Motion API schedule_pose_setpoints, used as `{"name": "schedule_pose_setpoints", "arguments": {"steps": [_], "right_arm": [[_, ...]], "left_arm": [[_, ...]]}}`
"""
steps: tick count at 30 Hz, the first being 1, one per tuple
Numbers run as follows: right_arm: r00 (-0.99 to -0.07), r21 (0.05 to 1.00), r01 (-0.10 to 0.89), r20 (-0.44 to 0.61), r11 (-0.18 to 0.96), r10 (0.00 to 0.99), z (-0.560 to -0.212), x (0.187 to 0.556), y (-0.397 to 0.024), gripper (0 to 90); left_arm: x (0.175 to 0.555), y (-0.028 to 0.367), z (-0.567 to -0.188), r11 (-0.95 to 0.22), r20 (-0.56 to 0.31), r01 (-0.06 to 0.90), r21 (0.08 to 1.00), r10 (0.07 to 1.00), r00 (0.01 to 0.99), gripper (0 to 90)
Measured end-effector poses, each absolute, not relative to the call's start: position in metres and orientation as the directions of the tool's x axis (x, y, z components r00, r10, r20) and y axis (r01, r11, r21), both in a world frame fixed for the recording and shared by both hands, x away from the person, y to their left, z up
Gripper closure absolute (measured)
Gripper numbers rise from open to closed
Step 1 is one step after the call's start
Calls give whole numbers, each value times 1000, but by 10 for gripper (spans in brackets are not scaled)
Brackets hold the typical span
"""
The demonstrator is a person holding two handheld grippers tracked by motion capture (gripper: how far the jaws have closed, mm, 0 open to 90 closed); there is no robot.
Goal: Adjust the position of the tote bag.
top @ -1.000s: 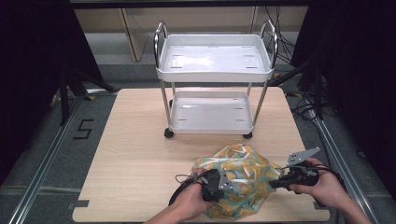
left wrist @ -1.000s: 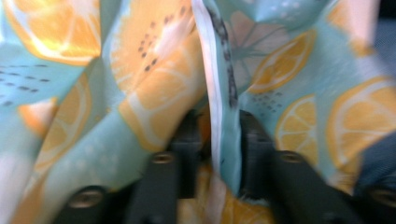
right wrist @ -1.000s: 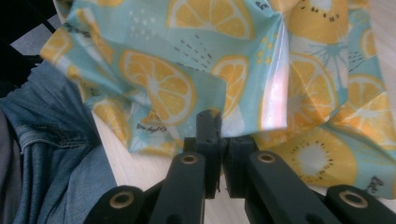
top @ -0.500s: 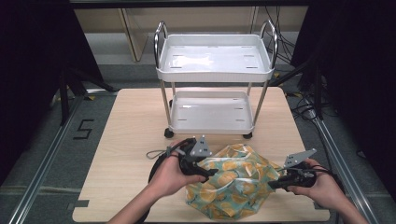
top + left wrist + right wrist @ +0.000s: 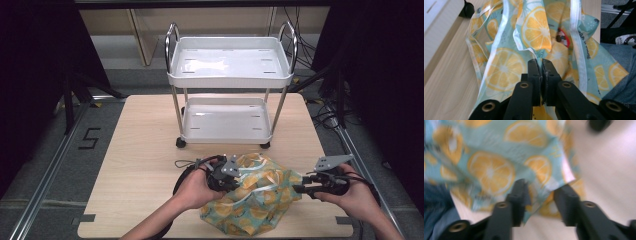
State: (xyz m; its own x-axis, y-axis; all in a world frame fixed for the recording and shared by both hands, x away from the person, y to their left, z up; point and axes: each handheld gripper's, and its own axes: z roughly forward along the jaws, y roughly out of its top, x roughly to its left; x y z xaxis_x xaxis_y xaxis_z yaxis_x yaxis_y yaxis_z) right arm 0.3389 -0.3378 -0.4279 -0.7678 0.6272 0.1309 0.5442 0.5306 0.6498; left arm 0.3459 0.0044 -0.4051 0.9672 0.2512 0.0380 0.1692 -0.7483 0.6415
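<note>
Fingers of left gripper (image 5: 539, 65) clamp bag (image 5: 255, 197) hem at 9 o'clock, right gripper (image 5: 541, 191) fingers just opening around fabric; bag not yet on cart (image 5: 230, 75) at 12 o'clock.

— What colours does the bag (image 5: 257, 192) carry?
— Pale teal, printed all over with yellow-orange lemon slices, its edges trimmed white.
— And the cart (image 5: 230, 85)?
— White trays, silvery metal posts, black wheels, on a light wood-grain table (image 5: 140, 150).
— The grippers?
— Black jaws with brass-coloured rivets.
</note>
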Motion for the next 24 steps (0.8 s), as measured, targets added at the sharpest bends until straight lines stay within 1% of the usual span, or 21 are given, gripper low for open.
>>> {"name": "schedule_pose_setpoints", "arguments": {"steps": [1,2,3,4,5,6,7,10,11,13,14,15,16,18,19,20,21,23,24], "right_arm": [[-771,679,517,105,522,628,-422,341,-340,587],[-771,679,517,105,522,628,-422,341,-340,587],[-767,690,511,98,512,634,-414,341,-341,572],[-754,726,494,84,478,652,-400,342,-343,541],[-754,726,494,84,478,652,-400,342,-343,541],[-747,756,469,65,456,662,-387,344,-342,511],[-747,756,469,65,456,662,-387,344,-342,511],[-740,777,467,82,422,668,-375,349,-335,480],[-738,795,466,107,389,666,-374,353,-326,460],[-749,789,470,119,396,652,-373,354,-321,457],[-756,788,477,142,390,639,-375,353,-314,456],[-776,777,477,153,411,612,-377,352,-308,469],[-812,744,481,179,464,555,-383,347,-297,531],[-836,687,491,198,536,512,-393,338,-290,588],[-836,687,491,198,536,512,-393,338,-290,588],[-852,624,489,193,609,486,-405,333,-289,615],[-843,590,513,210,623,495,-412,329,-288,619],[-842,542,524,212,657,497,-428,325,-289,625],[-838,514,534,216,672,500,-434,323,-290,625]], "left_arm": [[343,4,-404,-755,42,168,633,251,967,869],[343,4,-404,-755,42,168,633,251,967,870],[343,4,-404,-752,46,167,637,254,966,870],[342,4,-406,-752,40,175,635,259,965,873],[342,4,-406,-752,40,175,635,259,965,874],[341,3,-406,-753,44,170,635,256,966,875],[340,2,-406,-757,45,165,632,249,967,875],[332,-3,-405,-761,66,130,635,222,973,876],[326,-8,-404,-761,66,117,638,206,976,876],[323,-10,-403,-764,72,101,637,190,979,876],[320,-11,-404,-765,65,101,636,183,981,876],[318,-13,-405,-770,68,92,631,173,983,876],[314,-14,-408,-782,68,82,618,157,985,875],[312,-15,-411,-783,67,83,616,156,985,874],[311,-14,-412,-792,70,74,606,146,987,874],[308,-13,-417,-792,51,84,605,144,988,872],[308,-13,-417,-792,51,84,605,144,988,870],[305,-12,-423,-797,40,83,598,134,990,866],[302,-12,-429,-804,19,83,589,116,993,863]]}}
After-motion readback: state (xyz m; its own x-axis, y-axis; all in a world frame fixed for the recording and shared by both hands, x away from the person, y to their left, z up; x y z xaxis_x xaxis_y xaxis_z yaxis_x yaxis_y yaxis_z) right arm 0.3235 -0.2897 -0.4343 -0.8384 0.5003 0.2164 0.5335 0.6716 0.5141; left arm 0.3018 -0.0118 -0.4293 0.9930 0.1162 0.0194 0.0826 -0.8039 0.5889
